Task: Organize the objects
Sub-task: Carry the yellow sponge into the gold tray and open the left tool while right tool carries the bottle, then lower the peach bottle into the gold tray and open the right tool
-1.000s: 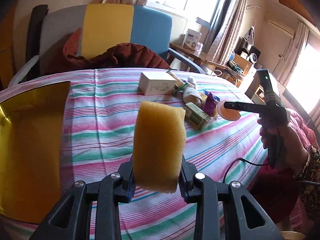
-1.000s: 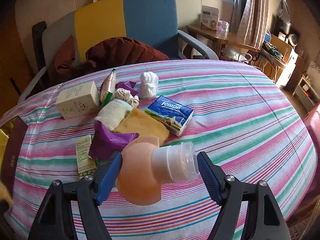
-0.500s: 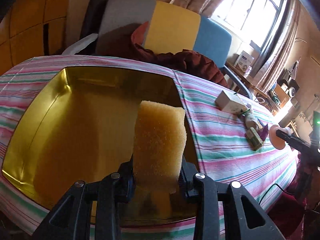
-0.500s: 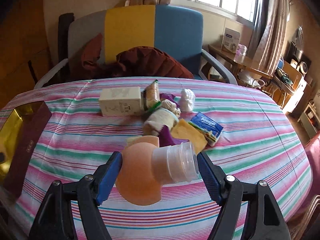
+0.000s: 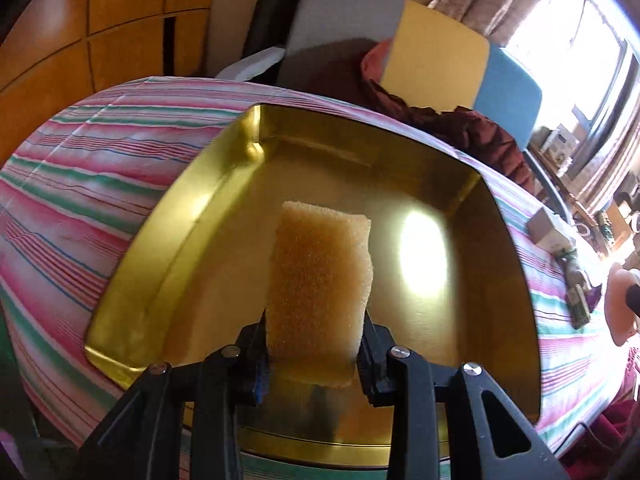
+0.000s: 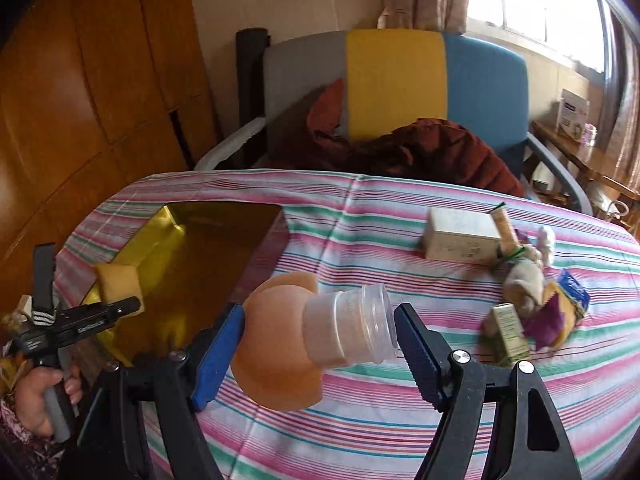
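Room: wooden panels at 10 o'clock, a bright window at 2 o'clock, and a grey, yellow and blue armchair (image 6: 396,80) behind my table with dark red cloth heaped on its seat.
Surface: striped tablecloth (image 6: 360,220) in pink, green and white.
Gold tray (image 5: 192,216): lies open on the cloth, directly under my left tool; from the right wrist view it sits at 9 o'clock.
Left gripper (image 5: 314,354): my jaws are pinched narrow on the lower end of the yellow sponge (image 5: 320,280).
Sponge position: it stands up from my fingers toward 12 o'clock, over the tray's floor; whether it touches the floor I cannot tell.
Right gripper (image 6: 318,340): my jaws stand fairly wide, closed on the peach bottle (image 6: 280,344), whose clear cap (image 6: 352,328) points to 3 o'clock.
Bottle position: over the cloth, just right of the tray.
Leftover pile (image 6: 528,300): cream box (image 6: 460,236), packets and a tissue pack at 3 o'clock, well apart from my right tool.
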A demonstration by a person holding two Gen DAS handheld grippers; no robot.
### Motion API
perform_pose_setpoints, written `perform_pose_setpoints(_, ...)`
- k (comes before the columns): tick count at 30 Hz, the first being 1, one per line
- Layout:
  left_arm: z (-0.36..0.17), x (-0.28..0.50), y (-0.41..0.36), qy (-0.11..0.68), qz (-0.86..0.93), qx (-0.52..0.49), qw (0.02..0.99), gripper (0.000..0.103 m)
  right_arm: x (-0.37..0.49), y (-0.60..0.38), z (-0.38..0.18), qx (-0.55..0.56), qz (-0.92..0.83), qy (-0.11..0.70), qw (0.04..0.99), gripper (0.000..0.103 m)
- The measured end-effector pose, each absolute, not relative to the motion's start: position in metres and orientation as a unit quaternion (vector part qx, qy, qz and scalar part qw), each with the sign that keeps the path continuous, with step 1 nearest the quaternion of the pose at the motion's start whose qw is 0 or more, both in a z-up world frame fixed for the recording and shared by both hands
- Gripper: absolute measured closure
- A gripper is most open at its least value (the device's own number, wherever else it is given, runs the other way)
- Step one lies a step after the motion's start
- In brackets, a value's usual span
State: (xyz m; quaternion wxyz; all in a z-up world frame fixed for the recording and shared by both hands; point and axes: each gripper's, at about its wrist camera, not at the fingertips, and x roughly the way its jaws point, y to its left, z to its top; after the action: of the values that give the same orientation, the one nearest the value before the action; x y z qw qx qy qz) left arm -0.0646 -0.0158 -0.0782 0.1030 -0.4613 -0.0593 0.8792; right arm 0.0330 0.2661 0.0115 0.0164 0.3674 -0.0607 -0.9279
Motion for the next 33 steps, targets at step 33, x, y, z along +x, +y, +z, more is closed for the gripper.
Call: perform_pose_setpoints(33,-0.024,-0.034,-0.107,-0.235,0.906,-0.347,-0.059,0.059,-0.065,0.09,-0.065,0.496,-0.845,-0.092,0.177,0.023)
